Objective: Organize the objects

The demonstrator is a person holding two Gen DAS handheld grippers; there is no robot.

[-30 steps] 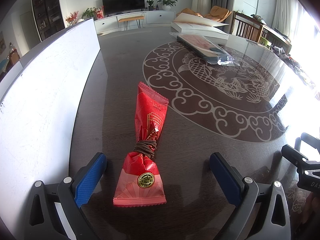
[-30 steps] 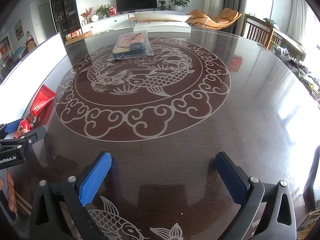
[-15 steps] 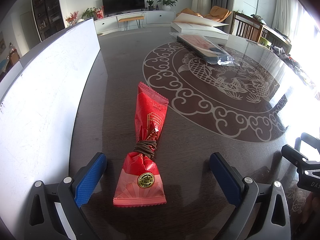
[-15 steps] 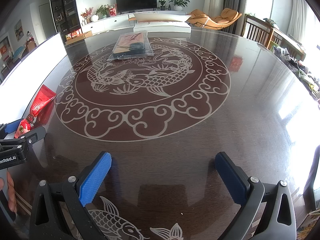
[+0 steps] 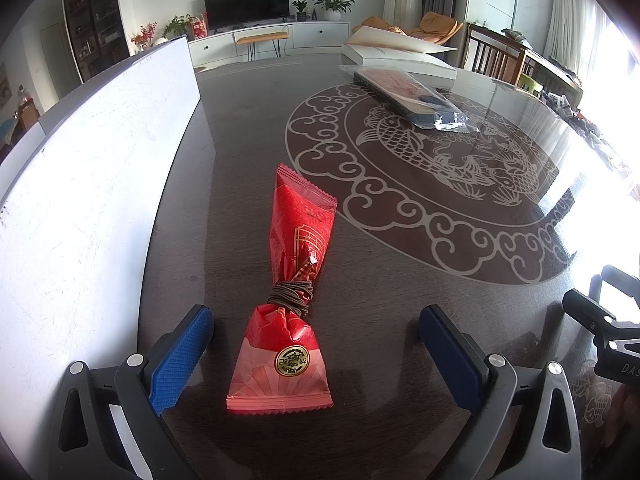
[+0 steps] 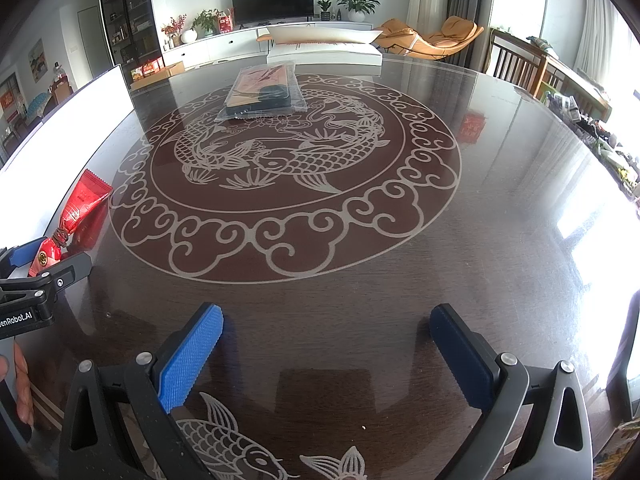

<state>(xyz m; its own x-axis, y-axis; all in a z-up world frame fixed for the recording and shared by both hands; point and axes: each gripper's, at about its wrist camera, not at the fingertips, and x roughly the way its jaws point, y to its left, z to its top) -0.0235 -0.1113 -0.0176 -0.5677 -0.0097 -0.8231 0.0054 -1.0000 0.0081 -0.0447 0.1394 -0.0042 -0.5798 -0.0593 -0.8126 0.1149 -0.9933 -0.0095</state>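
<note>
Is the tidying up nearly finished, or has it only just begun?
Only just begun, it seems. Nothing looks put away yet: the red packet lies flat on the table, and the plastic-wrapped item sits out in the middle. In hand: nothing, but the left gripper is open with the packet's near end between its fingers, not touching. The right gripper is open over bare table. Grabbing and placing are left.

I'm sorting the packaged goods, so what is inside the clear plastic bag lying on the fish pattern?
Inside the clear plastic bag lies a flat, dark, book-like item with a pinkish-red printed face. Glare and wrinkles hide its details, and whatever is beneath it cannot be seen.
</note>
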